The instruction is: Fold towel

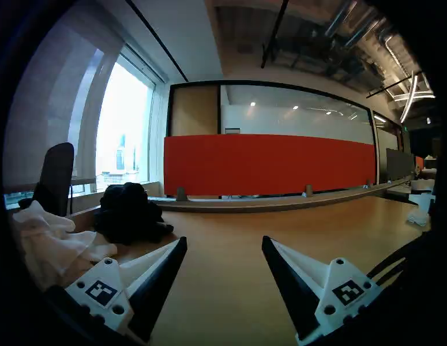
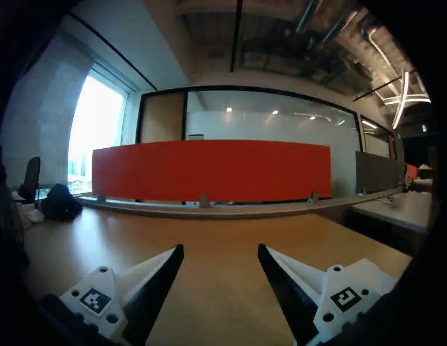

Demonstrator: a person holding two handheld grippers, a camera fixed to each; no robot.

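Left gripper view: left gripper (image 1: 223, 239) wide, white towel (image 1: 50, 245), I think, beside the black bundle (image 1: 128, 213); right gripper (image 2: 220, 247) wide, farther off.

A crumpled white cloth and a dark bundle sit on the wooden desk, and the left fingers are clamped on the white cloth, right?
Not clamped. The left gripper view shows the left gripper with its fingers spread open over bare desk, holding nothing. The white cloth lies crumpled off to one side, next to the dark bundle.
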